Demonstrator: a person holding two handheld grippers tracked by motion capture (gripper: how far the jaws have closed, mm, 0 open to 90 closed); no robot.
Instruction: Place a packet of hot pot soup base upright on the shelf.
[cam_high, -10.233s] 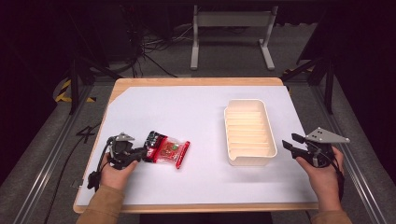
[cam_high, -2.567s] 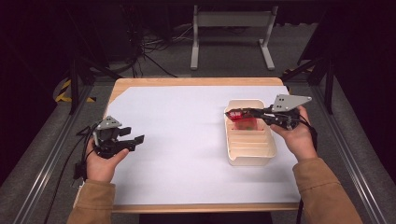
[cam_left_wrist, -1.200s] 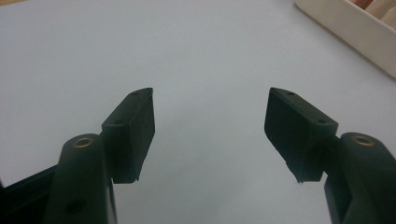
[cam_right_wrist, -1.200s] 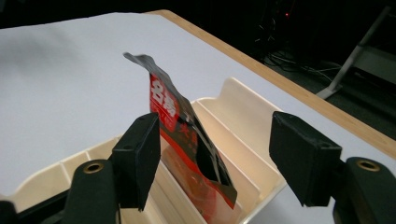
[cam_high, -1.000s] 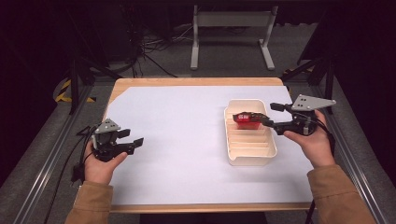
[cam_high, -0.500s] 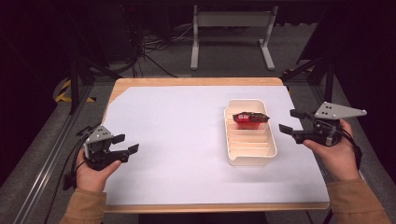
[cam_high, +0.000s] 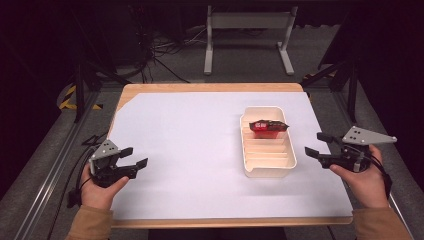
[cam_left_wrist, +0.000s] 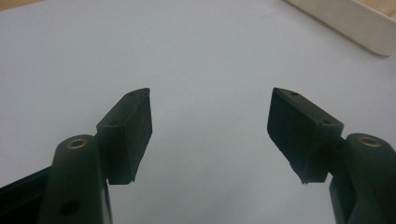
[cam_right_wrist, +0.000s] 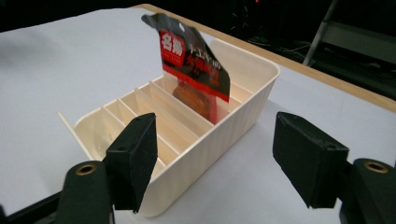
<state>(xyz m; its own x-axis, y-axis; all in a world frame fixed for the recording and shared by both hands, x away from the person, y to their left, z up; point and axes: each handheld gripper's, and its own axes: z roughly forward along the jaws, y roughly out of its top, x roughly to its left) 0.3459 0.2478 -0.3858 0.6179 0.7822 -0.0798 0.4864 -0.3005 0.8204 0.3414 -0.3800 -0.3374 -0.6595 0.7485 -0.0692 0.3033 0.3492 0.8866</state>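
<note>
A cream plastic tray (cam_high: 267, 167) with slatted dividers sits on a white sheet (cam_high: 190, 145) that covers a wooden table (cam_high: 210, 87); everything here is placed relative to that tray. The tray lies lengthwise, running away from the person, on the right half of the sheet.

A red and black snack packet (cam_high: 268, 126) stands in the tray's farthest compartment, at the end away from the person. In the right gripper view the packet (cam_right_wrist: 194, 65) is upright and leaning a little, its printed face with white characters turned toward the camera, its lower edge down between the dividers and its top rising above the tray's rim (cam_right_wrist: 261, 60).

The right gripper (cam_high: 320, 145) hovers just to the right of the tray, level with its middle, held in the person's right hand (cam_high: 367, 175). Its jaws stand wide apart and hold nothing; in its own view the tray's near corner shows between them.

The left gripper (cam_high: 132, 157) is well to the left of the tray, near the sheet's left edge, held in the person's left hand (cam_high: 97, 187). Its jaws are also spread wide with nothing between them. In the left gripper view they frame bare white sheet, and a corner of the tray (cam_left_wrist: 355, 23) shows at the upper right.

Beyond the table's far edge, behind the tray, a grey metal stand (cam_high: 247, 35) and loose cables (cam_high: 165, 55) lie on a dark floor.
</note>
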